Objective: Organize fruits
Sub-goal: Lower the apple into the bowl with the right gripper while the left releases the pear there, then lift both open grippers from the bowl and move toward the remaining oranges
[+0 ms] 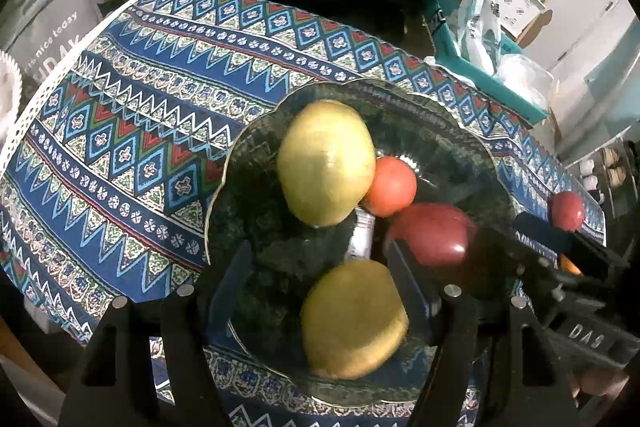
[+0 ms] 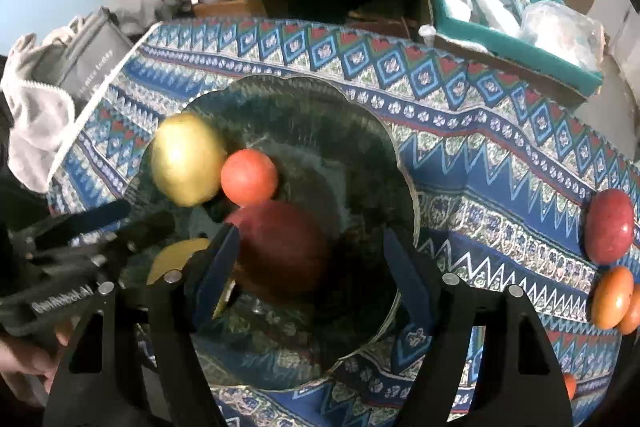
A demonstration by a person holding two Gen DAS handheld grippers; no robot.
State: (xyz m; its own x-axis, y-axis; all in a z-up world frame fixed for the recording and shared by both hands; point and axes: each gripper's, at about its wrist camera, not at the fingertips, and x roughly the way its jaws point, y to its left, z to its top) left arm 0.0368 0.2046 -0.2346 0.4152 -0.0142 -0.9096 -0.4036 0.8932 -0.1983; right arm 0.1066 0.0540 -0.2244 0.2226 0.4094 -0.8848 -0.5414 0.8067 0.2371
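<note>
Fruits crowd the dark glass plate (image 1: 472,143)! Left gripper (image 1: 320,291) hangs over it, jaws spread wide, a yellow pear (image 1: 354,319) loose between them, a second pear (image 1: 326,163) and an orange fruit (image 1: 390,187) beyond. Right gripper (image 2: 310,267) tilts down, jaws released around the red apple (image 2: 280,247); another apple (image 2: 610,231) sits off right on the tablecloth (image 2: 500,163).

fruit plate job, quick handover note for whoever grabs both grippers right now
Left gripper: open, near yellow fruit between its fingers, over the plate.
Right gripper: open over the plate, dark red apple by its left finger.
Done: also on the plate are the far yellow fruit and the orange-red fruit.
Left: loose red apple and orange fruits on the tablecloth, right of the plate.
</note>
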